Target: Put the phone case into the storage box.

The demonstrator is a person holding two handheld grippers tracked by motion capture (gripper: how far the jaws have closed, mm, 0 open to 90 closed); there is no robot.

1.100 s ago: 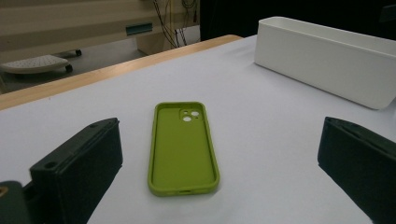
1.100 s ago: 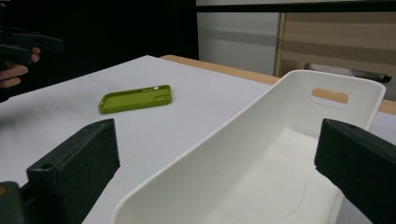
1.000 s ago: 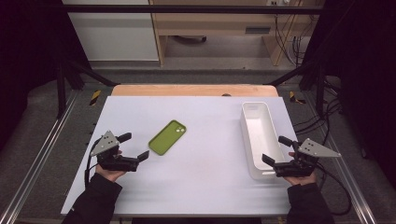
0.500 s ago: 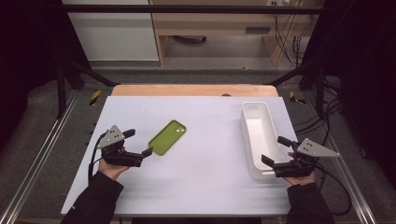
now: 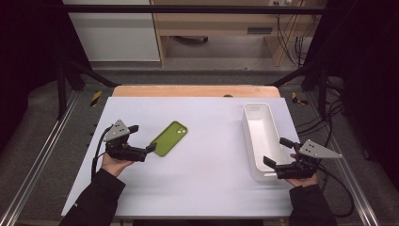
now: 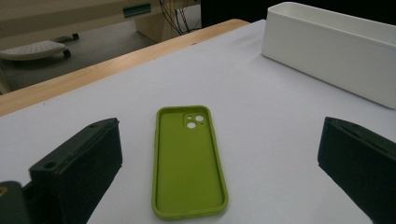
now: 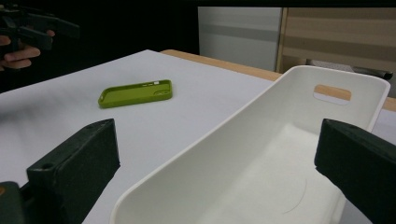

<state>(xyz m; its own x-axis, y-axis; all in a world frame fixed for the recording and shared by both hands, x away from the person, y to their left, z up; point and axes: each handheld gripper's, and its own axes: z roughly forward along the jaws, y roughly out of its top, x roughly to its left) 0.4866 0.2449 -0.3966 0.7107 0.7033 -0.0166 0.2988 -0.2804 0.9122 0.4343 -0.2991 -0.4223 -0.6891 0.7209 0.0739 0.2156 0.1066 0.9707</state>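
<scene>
left gripper [image 5: 143,142] jaws spread, green phone case [image 6: 188,164] dead ahead, long axis running away between them, probably not touching; right gripper [image 5: 282,157] spread around white bin's [image 5: 258,136] near end

Your right gripper [image 7: 215,186] holds its jaws spread wide, one on each side of the near end of the white bin [image 7: 233,154], which is empty. Beyond it the green phone case [image 7: 135,93] lies flat, hollow side up, on the white table [image 7: 140,126]. Your left gripper [image 7: 32,25] hangs far off, above the table.
</scene>
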